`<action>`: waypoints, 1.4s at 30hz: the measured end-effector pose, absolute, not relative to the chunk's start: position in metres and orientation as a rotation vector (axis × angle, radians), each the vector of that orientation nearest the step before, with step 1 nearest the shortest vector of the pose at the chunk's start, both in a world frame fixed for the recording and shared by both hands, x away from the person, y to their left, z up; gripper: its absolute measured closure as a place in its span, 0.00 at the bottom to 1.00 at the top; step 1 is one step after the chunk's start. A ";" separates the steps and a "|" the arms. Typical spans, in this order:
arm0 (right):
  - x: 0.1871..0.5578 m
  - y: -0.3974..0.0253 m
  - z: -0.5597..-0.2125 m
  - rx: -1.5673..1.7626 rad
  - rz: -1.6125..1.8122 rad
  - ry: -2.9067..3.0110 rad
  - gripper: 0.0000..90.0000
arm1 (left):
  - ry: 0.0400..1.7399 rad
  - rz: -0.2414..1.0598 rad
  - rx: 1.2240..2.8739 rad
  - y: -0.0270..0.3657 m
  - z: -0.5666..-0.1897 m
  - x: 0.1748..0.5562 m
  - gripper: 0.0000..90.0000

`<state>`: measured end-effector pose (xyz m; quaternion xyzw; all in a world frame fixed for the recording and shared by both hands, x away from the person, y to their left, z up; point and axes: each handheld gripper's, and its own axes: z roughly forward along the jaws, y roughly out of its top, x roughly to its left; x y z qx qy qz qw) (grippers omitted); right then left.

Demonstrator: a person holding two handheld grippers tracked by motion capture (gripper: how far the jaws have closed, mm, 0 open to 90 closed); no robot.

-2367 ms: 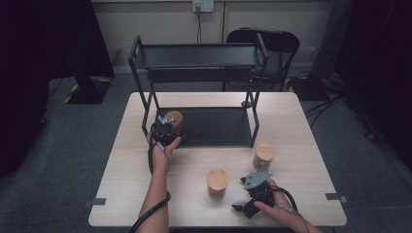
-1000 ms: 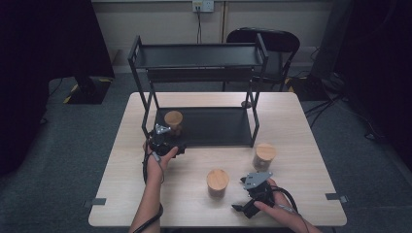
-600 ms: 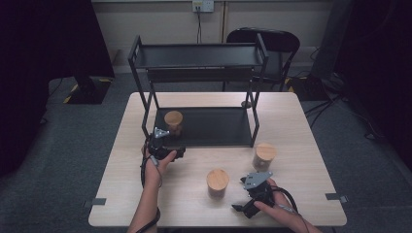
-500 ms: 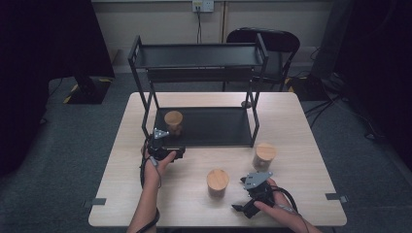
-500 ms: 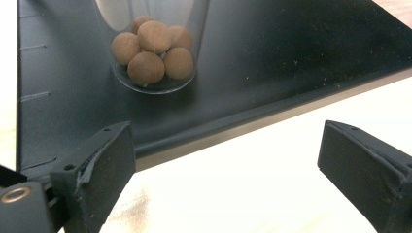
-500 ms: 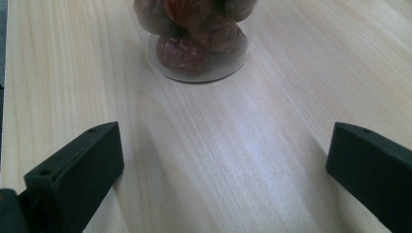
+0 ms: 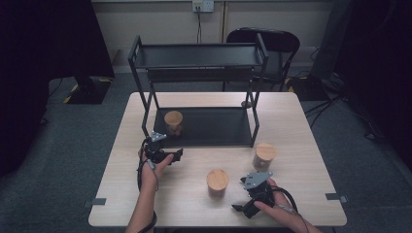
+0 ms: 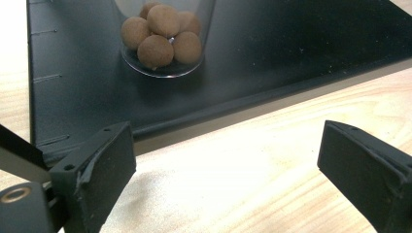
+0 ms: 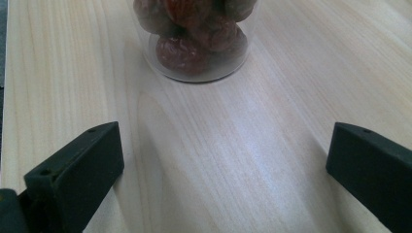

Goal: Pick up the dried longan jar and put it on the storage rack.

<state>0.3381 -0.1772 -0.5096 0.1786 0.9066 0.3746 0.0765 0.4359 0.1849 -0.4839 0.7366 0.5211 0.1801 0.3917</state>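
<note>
With one jar (image 7: 173, 122) already on the rack's lower shelf (image 7: 218, 127) just beyond my left fingers (image 8: 97, 167), both pairs apart and empty, I judge two jars (image 7: 217, 181) on the surface (image 7: 301, 121) remain, one ahead of my right fingers (image 9: 80, 165).

We see bare light wooden tabletop (image 7: 194, 194) between our wide-open left gripper (image 8: 228, 165) and the black metal shelf's (image 7: 204, 127) lip, the round clear jar of brown balls (image 8: 163, 36) standing beyond.

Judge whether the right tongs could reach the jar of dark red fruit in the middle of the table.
Probably yes: the right tongs are open, the jar of dark red fruit stands straight ahead, with bare table between.
</note>
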 end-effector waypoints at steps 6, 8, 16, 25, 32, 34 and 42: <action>0.338 -0.177 -0.510 0.535 1.123 2.717 0.00 | 1.315 0.452 1.869 0.186 -0.484 0.433 0.07; 0.338 -0.177 -0.510 0.535 1.123 2.717 0.00 | 1.310 0.450 1.876 0.186 -0.483 0.432 0.07; 0.338 -0.177 -0.510 0.536 1.123 2.717 0.00 | 1.302 0.446 1.875 0.187 -0.484 0.428 0.07; 0.338 -0.177 -0.510 0.535 1.123 2.717 0.00 | 1.298 0.440 1.876 0.189 -0.486 0.423 0.07; 0.338 -0.177 -0.510 0.535 1.123 2.717 0.00 | 1.293 0.438 1.880 0.190 -0.488 0.419 0.07; 0.338 -0.177 -0.510 0.535 1.123 2.717 0.00 | 1.291 0.437 1.880 0.190 -0.488 0.418 0.07; 0.338 -0.177 -0.510 0.536 1.123 2.717 0.00 | 1.289 0.438 1.876 0.192 -0.489 0.413 0.07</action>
